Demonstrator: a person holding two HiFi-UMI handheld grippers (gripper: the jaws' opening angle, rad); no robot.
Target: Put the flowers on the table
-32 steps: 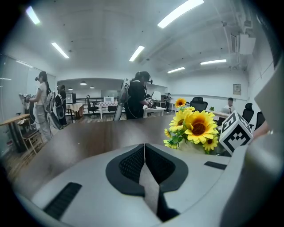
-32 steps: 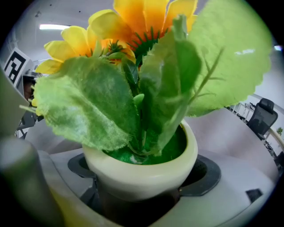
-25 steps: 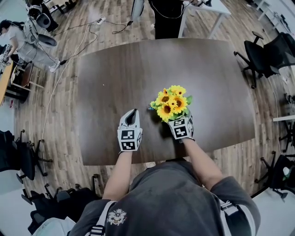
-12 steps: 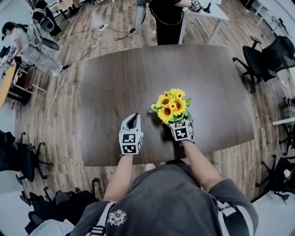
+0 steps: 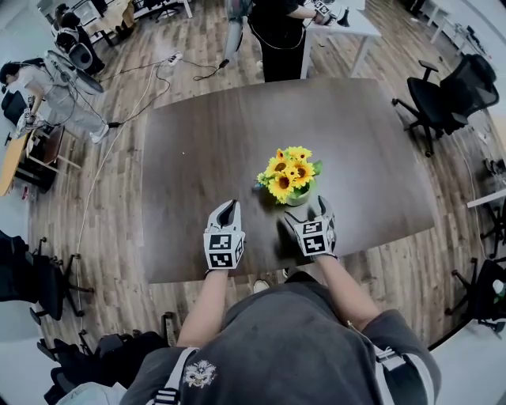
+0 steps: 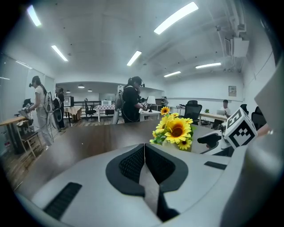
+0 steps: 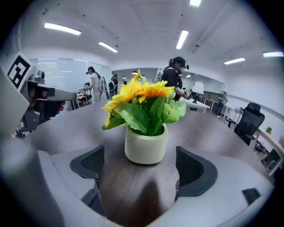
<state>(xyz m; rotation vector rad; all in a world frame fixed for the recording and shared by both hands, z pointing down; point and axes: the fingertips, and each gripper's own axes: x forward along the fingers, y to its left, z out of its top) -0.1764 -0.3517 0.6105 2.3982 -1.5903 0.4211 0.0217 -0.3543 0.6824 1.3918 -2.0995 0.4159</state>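
A bunch of yellow sunflowers [image 5: 288, 173] in a small pale pot [image 7: 145, 143] stands upright on the dark wooden table [image 5: 213, 134], right of its middle. My right gripper [image 5: 309, 213] is open just behind the pot, its jaws apart and the pot a little beyond them, free of both pads. In the right gripper view the pot rests on the tabletop between and ahead of the pads. My left gripper [image 5: 228, 213] is shut on nothing, low over the table to the left of the flowers [image 6: 175, 129].
A person in dark clothes [image 5: 281, 32] stands at the table's far edge by a white desk [image 5: 348, 20]. Office chairs [image 5: 447, 95] stand to the right. Another person [image 5: 32, 83] and cables on the wooden floor are at the left.
The right gripper has opened and drawn back from the pot, which now stands alone on the table. The left gripper has hardly moved.
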